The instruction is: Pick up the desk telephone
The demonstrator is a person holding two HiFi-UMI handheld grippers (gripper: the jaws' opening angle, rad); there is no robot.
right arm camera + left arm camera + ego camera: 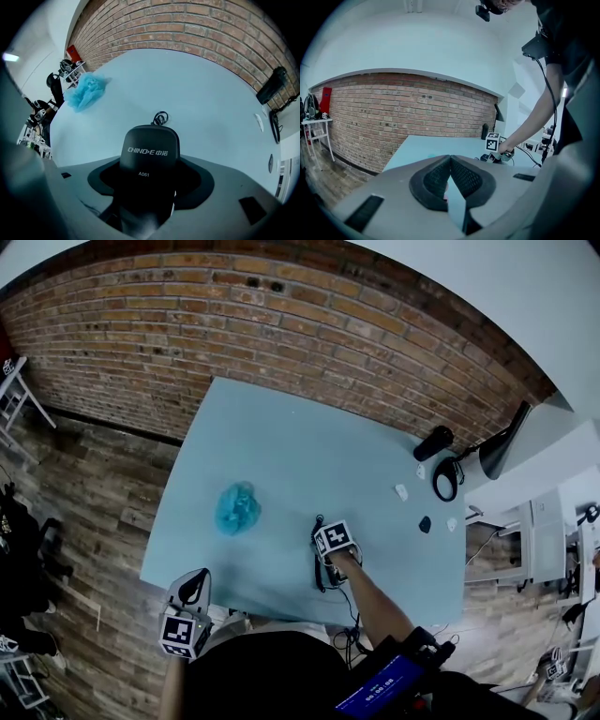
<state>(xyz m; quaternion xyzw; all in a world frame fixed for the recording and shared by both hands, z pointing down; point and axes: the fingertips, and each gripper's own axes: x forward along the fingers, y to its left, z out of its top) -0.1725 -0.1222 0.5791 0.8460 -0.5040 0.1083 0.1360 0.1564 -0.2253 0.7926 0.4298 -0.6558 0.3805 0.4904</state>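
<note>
Pale blue table [281, 427] set against a brick wall [169, 324]. Black desk telephone [149, 150] lies near the table's front edge, right of centre. Right gripper [330, 559] points steeply down over it, jaws clamped on its sides. Left gripper [191, 592] is off the table's front-left corner, jaws pressed together, nothing between. Blue mesh puff [238, 507] sits left of the table's centre.

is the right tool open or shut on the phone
Shut on the phone: the right tool presses its black body from both sides.
</note>
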